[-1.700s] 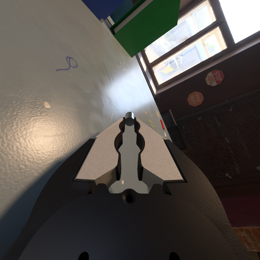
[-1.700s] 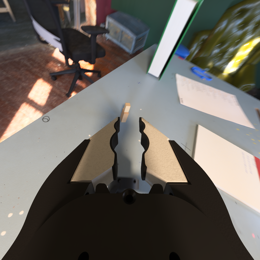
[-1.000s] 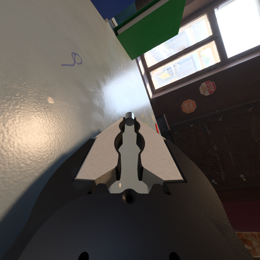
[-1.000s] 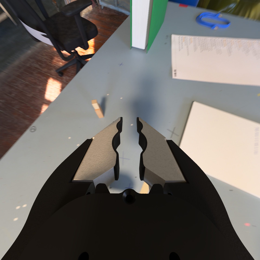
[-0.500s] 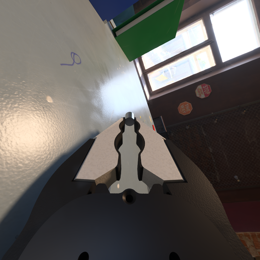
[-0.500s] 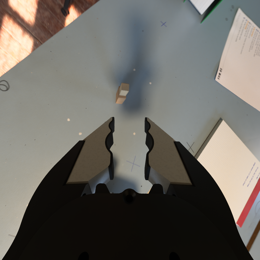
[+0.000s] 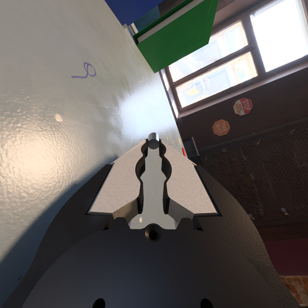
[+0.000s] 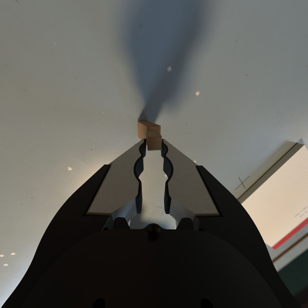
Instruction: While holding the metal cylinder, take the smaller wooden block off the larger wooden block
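Directly ahead of the right gripper (image 8: 153, 141), the smaller wooden block (image 8: 154, 141) sits between the two fingertips, the jaws spread only a little wider than the block and flanking its sides; whether the pads already touch it cannot be told. The block rests on top of the larger wooden block (image 8: 142, 130), which lies on the grey table (image 8: 66, 83) and shows past it to the left and beyond. The gripper looks down on the pair from above, so the stack's upward direction runs toward the camera. The larger block's long axis appears to run across the view, left to right, roughly along the line on which the jaws close; the smaller block looks close to cubic, with no clear long axis. A lined notepad (image 8: 266, 191) lies well apart at the right.

Meanwhile the left gripper (image 7: 153, 141) is pinched on the metal cylinder (image 7: 153, 141), held at the very tips with its round end face toward the camera and its axis along the fingers. A green book (image 7: 175, 38) stands farther along the table. The right gripper is clearly the nearer to the blocks; judging from this, the next move calls for closing, then a straight lift.
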Robot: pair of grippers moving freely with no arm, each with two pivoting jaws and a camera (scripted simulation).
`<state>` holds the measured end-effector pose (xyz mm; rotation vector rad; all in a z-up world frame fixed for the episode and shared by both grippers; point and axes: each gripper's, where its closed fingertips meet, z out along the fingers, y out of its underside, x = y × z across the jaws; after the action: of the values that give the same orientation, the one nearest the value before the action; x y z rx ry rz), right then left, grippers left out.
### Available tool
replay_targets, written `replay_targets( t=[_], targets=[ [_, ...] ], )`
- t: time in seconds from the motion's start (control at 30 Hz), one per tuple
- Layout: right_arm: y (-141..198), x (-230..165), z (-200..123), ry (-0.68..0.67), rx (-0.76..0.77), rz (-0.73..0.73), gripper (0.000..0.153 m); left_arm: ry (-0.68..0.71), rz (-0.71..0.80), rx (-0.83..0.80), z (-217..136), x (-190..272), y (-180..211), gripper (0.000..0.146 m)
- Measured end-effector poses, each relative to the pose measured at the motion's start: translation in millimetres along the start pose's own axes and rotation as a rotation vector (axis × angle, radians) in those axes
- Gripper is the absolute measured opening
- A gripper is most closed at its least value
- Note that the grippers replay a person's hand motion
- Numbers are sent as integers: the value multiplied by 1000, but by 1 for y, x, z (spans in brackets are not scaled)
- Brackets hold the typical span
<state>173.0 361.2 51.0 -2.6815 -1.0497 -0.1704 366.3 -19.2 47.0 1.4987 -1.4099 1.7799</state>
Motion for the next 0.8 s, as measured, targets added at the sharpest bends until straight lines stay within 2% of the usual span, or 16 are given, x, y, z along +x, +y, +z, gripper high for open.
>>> replay_targets(
  t=[0.07, 0.17, 0.27, 0.37, 0.47, 0.57, 0.67, 0.8],
  targets=[
    [-6, -1, -15, -34, 85, 28, 14, -1, 1, 0, 0, 0, 0, 12],
    [-14, 1, -56, -69, 267, 76, 14, -2, 0, 0, 0, 0, 0, 12],
    [-15, 5, -113, -99, 476, 127, 14, -2, -1, 0, 0, 0, 0, 12],
    [-2, 4, -174, -135, 694, 141, 14, -3, -2, -1, 0, -1, 0, 12],
    [28, -6, -225, -193, 863, 117, 14, -4, -2, -1, 0, -1, 0, 12],
    [66, -25, -261, -312, 1044, 99, 14, -5, -4, -1, 0, -1, 0, 12],
    [106, -36, -281, -379, 1150, 180, 14, -5, -7, -1, 0, -1, 0, 12],
    [161, -44, -299, -321, 1231, 278, 14, -3, -10, -1, 0, -1, 0, 12]
  ],
)
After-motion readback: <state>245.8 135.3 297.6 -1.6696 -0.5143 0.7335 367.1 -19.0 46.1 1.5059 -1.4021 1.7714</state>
